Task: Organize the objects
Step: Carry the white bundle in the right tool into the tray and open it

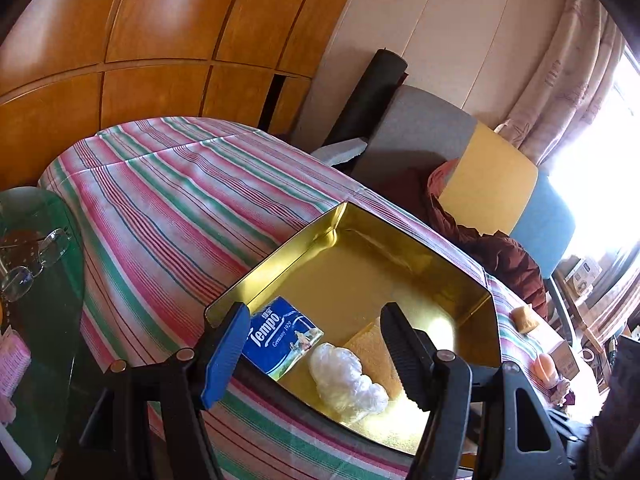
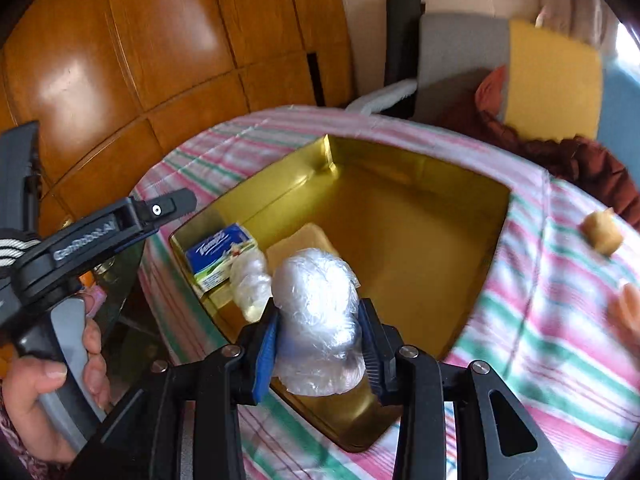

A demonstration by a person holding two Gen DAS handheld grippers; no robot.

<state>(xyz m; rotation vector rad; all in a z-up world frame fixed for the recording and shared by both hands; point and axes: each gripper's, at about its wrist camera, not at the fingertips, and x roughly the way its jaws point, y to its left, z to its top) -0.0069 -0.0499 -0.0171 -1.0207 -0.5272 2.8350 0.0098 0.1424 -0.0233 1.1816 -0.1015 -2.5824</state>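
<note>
Left hand-held gripper (image 1: pixel 316 354): released, empty, hovering over the gold metal tin's (image 1: pixel 400 240) near corner, apparently after dropping something off.
Tin contents: blue Tempo tissue pack (image 1: pixel 280 338), crumpled clear plastic wad (image 1: pixel 346 380), tan sponge (image 1: pixel 374 346).
Right hand-held gripper (image 2: pixel 320 350): clenched on a cling-film-wrapped ball (image 2: pixel 318 320) above the tin, likely for stowing.
Striped table (image 2: pixel 540 320): small yellow sponge cube (image 2: pixel 602 232) waiting.

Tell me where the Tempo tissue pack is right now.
The Tempo tissue pack lies inside the gold tin, in its near-left corner in the left wrist view, beside a crumpled plastic bag and a yellow sponge.

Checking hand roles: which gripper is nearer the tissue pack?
Left. The left gripper hangs open right over the tissue pack; the right gripper, shut on a plastic ball, is farther off.
</note>
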